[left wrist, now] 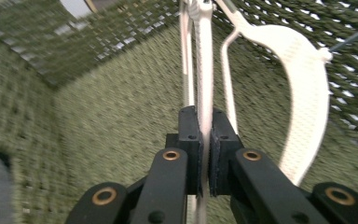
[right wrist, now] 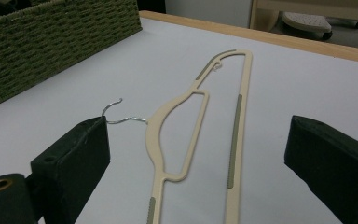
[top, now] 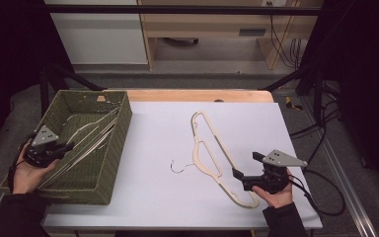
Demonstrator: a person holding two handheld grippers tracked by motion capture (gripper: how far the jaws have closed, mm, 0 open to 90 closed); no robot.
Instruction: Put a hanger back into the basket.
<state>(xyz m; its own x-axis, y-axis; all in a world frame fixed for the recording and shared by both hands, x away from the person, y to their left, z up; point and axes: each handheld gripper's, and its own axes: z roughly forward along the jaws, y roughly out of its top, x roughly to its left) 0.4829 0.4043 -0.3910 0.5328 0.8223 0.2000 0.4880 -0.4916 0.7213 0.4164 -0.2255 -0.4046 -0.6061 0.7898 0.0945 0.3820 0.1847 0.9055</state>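
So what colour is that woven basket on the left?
Olive green, in a tight woven pattern; the basket shows it best in the right gripper view.

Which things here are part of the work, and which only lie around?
Part of the work:
- left claw, shut on a white hanger
- green woven basket
- beige hanger on the table
- right claw, open

Lying around:
- cables on the floor
- wooden furniture behind
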